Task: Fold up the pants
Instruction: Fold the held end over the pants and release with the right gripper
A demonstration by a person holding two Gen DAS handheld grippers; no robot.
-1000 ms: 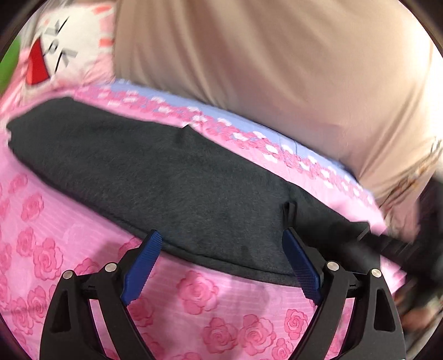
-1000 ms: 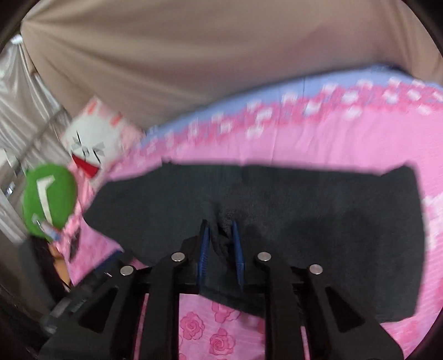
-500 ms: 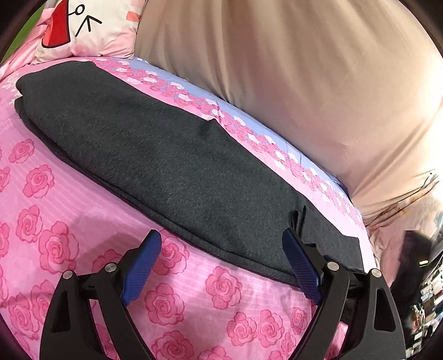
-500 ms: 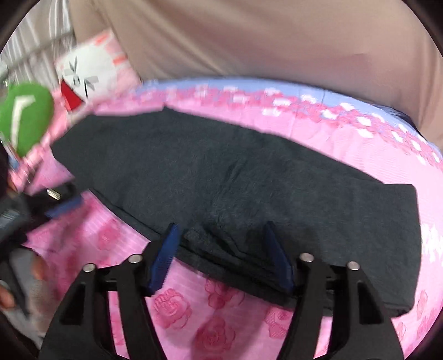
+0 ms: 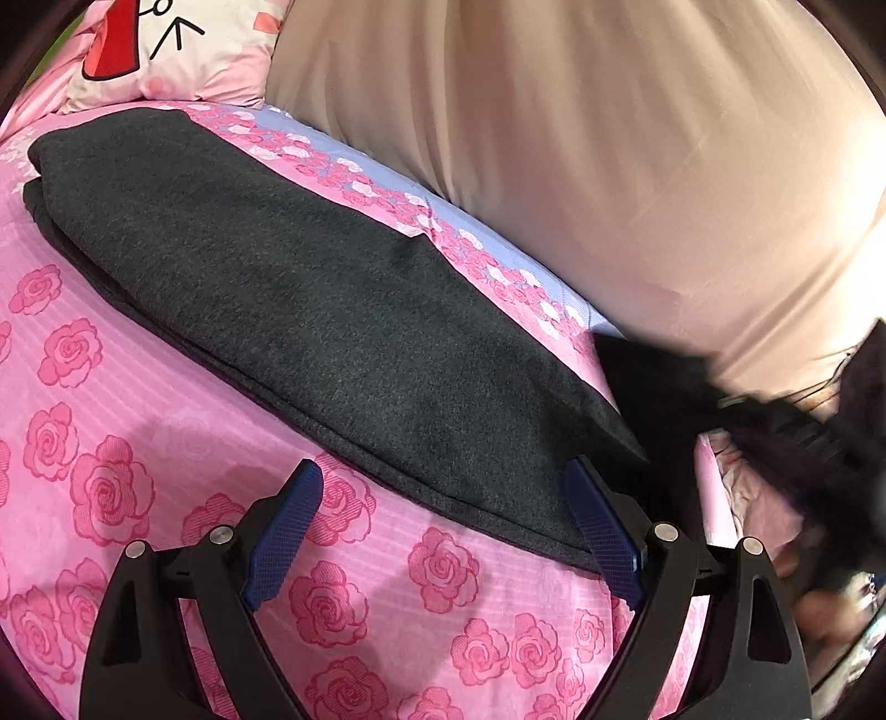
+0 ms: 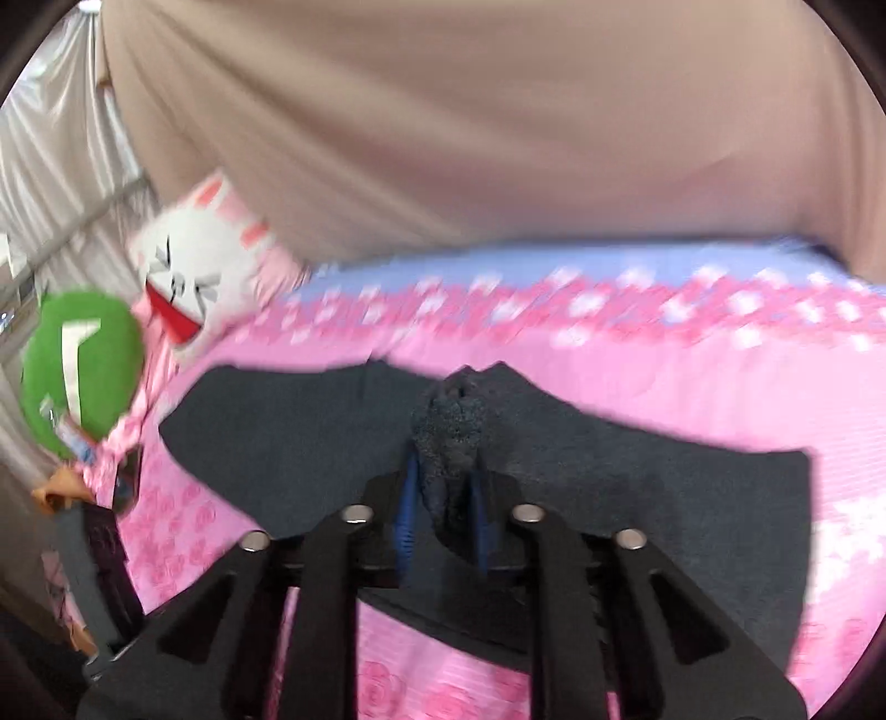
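Your right gripper (image 6: 443, 498) is nearest: its jaws are closing, and a bunched ridge of the pants (image 6: 637, 509) sits pinched up between the blue pads (image 6: 407, 498). The picture is smeared, so you can't call the bite firm.

Your left gripper (image 5: 443, 526) has jaws spread wide and nothing in them; one pad (image 5: 601, 531) just overlaps the near hem of the pants (image 5: 310, 310), the other sits over bare bed sheet (image 5: 138, 399).

Beyond that, the pants lie flat on the pink rose-print sheet, a long dark grey strip, already doubled lengthwise by the look of the layered edge.

Handling, as a guess: thick soft knit, light, limp, not slippery. It will sag and drag, and layers may shift apart if you grab only the top one. Take both layers at the hem or a corner, one gripper per end.

Farthest back: cartoon pillow (image 5: 183, 50), green plush (image 6: 83, 365), beige curtain (image 5: 609, 138).
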